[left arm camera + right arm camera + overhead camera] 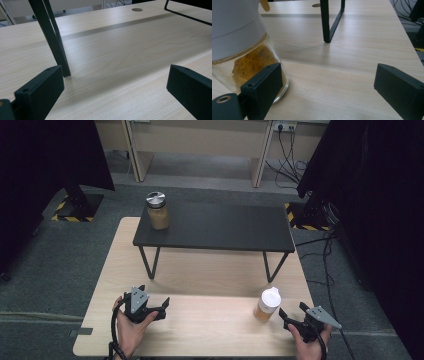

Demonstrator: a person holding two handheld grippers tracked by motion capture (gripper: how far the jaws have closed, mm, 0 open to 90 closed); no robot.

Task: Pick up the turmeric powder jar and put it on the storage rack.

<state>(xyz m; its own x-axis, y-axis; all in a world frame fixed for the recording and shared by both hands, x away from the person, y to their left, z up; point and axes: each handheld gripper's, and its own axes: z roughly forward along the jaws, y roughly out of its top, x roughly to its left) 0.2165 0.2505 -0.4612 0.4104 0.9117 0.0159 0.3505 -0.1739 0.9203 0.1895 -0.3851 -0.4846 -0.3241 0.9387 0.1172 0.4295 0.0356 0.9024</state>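
Both your tools are spread wide with nothing between the jaws; the white-capped jar stands just beside the right one.

Your right tool [290, 312] sits low at the near right edge of the surface [200, 270], jaws released and holding nothing. In the right gripper view its left jaw is just in front of the base of the white-capped jar [244, 50]; whether it touches the glass you cannot tell. Your left tool [155, 306] is released too, jaws wide over bare wood near the front left, and the left gripper view looks toward a leg of the black shelf [215, 227]. The jar is upright, clear glass with a white cap and yellow-orange powder inside. A second jar with a metal lid [157, 211] stands on the shelf's left end, well apart.
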